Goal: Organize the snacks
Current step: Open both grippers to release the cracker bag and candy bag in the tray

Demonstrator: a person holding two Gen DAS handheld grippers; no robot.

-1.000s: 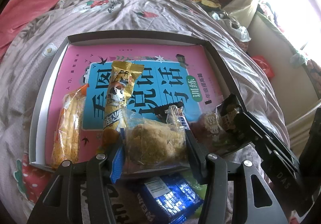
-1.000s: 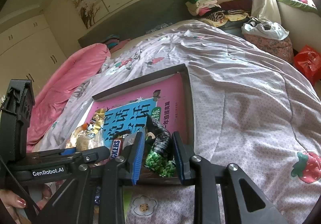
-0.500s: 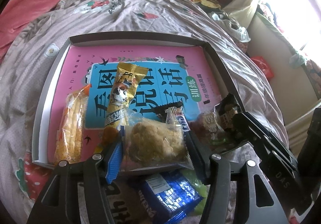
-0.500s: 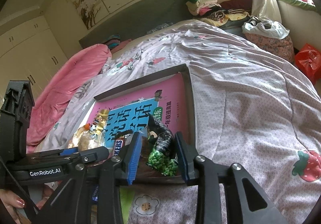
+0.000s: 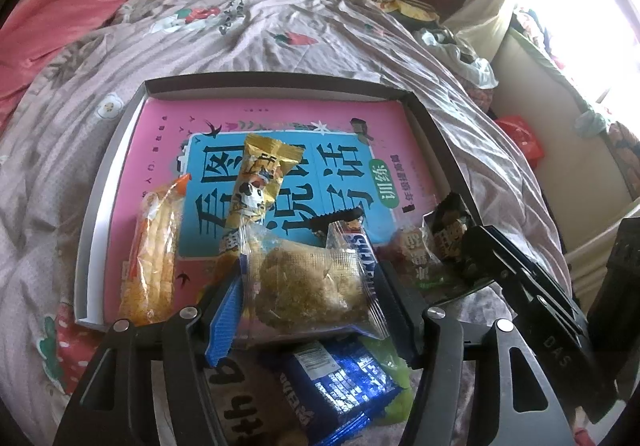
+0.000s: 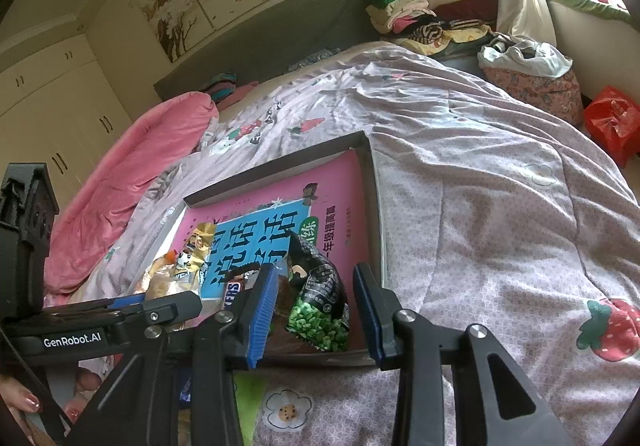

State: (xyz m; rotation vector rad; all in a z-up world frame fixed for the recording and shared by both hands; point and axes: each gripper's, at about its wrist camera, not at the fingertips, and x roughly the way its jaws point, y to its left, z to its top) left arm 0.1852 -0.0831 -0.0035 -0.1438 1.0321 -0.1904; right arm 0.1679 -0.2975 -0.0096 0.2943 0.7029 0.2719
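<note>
Tray [image 5: 100, 206] far half w/ book [image 5: 280, 118] open; snack packets [image 5: 256, 186] crowd near edge

Box lid [image 5: 100, 214] on bed quilt [image 5: 280, 30]; book [image 5: 280, 134] inside it. On book, left to right: cracker pack [image 5: 154, 254], wafer packet [image 5: 256, 182], floss cake [image 5: 308, 282], Snickers bar [image 5: 362, 246], pea bag [image 6: 320, 302]. Biscuit pack [image 5: 336, 386] before lid.

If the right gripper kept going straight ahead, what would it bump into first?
Probably the black and green snack bag. It lies in the tray right between the open jaws of the right gripper, a little ahead of them. Depth is hard to judge here.
</note>
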